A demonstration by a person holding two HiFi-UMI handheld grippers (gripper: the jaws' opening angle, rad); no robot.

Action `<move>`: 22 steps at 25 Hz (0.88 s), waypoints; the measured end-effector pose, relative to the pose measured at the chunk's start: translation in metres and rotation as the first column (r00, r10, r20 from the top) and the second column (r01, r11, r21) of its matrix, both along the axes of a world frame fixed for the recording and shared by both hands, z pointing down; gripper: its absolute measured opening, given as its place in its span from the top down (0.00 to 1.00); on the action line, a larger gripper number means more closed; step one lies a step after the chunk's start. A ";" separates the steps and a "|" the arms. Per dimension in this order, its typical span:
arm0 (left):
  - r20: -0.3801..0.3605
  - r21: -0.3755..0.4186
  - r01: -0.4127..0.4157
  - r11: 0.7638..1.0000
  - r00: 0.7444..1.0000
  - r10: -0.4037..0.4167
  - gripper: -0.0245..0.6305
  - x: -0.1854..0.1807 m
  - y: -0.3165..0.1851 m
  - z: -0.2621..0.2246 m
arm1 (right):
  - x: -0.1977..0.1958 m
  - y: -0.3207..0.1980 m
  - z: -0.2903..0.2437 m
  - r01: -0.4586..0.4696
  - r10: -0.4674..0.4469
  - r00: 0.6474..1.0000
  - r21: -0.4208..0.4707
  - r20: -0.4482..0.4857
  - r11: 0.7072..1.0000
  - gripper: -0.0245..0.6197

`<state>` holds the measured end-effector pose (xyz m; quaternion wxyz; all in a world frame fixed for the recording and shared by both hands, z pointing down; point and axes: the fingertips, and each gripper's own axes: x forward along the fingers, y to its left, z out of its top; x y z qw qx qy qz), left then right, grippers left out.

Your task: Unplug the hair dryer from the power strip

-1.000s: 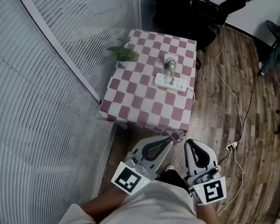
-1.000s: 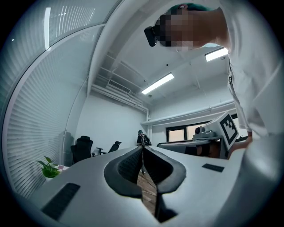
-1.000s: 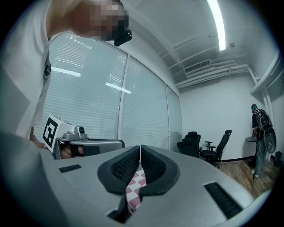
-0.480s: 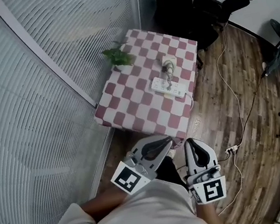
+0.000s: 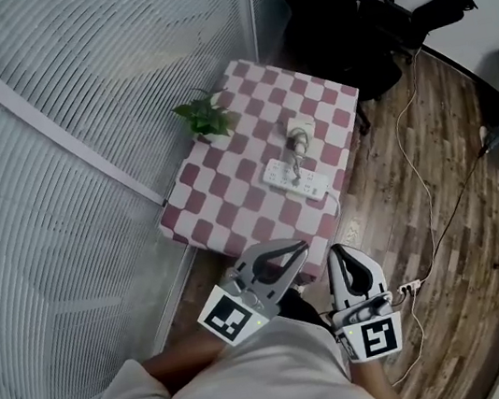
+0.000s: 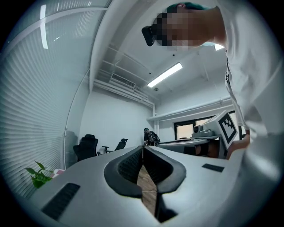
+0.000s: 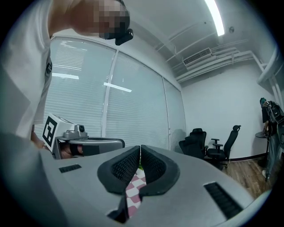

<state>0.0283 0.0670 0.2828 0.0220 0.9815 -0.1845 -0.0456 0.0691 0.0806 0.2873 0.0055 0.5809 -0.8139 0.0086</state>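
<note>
Left gripper point(image 5: 301, 247) and right gripper point(image 5: 342, 252) clenched, empty, just short of checkered surface's point(image 5: 232, 208) near edge, power strip point(image 5: 297, 179) by right edge, open floor point(image 5: 454, 235) beyond.

Table point(image 5: 231, 202): power strip point(image 5: 295, 179) on its right half.
Hair dryer point(image 5: 297, 136): apparently just behind the strip.
Plant point(image 5: 202, 116): table's far-left corner.

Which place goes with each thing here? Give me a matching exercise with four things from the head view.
Things: 1 plant; 2 power strip; 3 hair dryer; 4 black chair.
Places: A on the floor beyond the table; B near the table's right edge, closest to the camera; C at the table's edge by the blinds; D on the table, just beyond the power strip.
Pairs: 1-C, 2-B, 3-D, 4-A.
</note>
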 end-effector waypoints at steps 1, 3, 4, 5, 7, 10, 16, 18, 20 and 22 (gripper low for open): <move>0.005 0.001 0.007 1.000 1.000 -0.007 0.91 0.006 -0.006 -0.001 | 0.006 -0.006 0.000 0.011 -0.011 1.000 0.000 -0.004 1.000 0.91; 0.013 0.003 0.021 1.000 1.000 -0.021 0.91 0.019 -0.017 -0.002 | 0.019 -0.018 -0.001 0.032 -0.032 0.999 0.001 -0.016 0.999 0.91; 0.015 0.003 0.027 1.000 1.000 -0.027 0.91 0.025 -0.022 -0.002 | 0.025 -0.024 -0.001 0.039 -0.039 0.999 0.003 -0.018 0.999 0.91; 0.015 0.000 0.035 0.999 0.999 -0.035 0.91 0.031 -0.027 -0.002 | 0.032 -0.029 -0.002 0.045 -0.045 0.999 0.004 -0.018 0.999 0.91; 0.009 -0.008 0.049 0.999 0.999 -0.048 0.91 0.044 -0.036 -0.001 | 0.043 -0.039 -0.001 0.058 -0.058 0.998 0.005 -0.019 0.998 0.91; 0.011 -0.011 0.063 0.998 0.998 -0.063 0.91 0.062 -0.045 0.004 | 0.059 -0.047 0.004 0.075 -0.075 0.997 -0.004 -0.015 0.997 0.91; 0.048 0.001 0.079 0.997 0.996 -0.079 0.91 0.087 -0.055 0.014 | 0.082 -0.057 0.013 0.101 -0.101 0.995 -0.014 -0.009 0.995 0.91; 0.059 -0.004 0.081 0.997 0.995 -0.081 0.91 0.093 -0.055 0.016 | 0.088 -0.059 0.014 0.098 -0.098 0.995 -0.015 0.000 0.995 0.91; 0.088 -0.006 0.076 0.997 0.993 -0.075 0.91 0.096 -0.056 0.019 | 0.093 -0.062 0.013 0.089 -0.089 0.996 -0.010 0.021 0.996 0.91; 0.096 -0.007 0.074 0.997 0.993 -0.073 0.91 0.098 -0.059 0.020 | 0.094 -0.065 0.014 0.088 -0.088 0.996 -0.006 0.022 0.996 0.91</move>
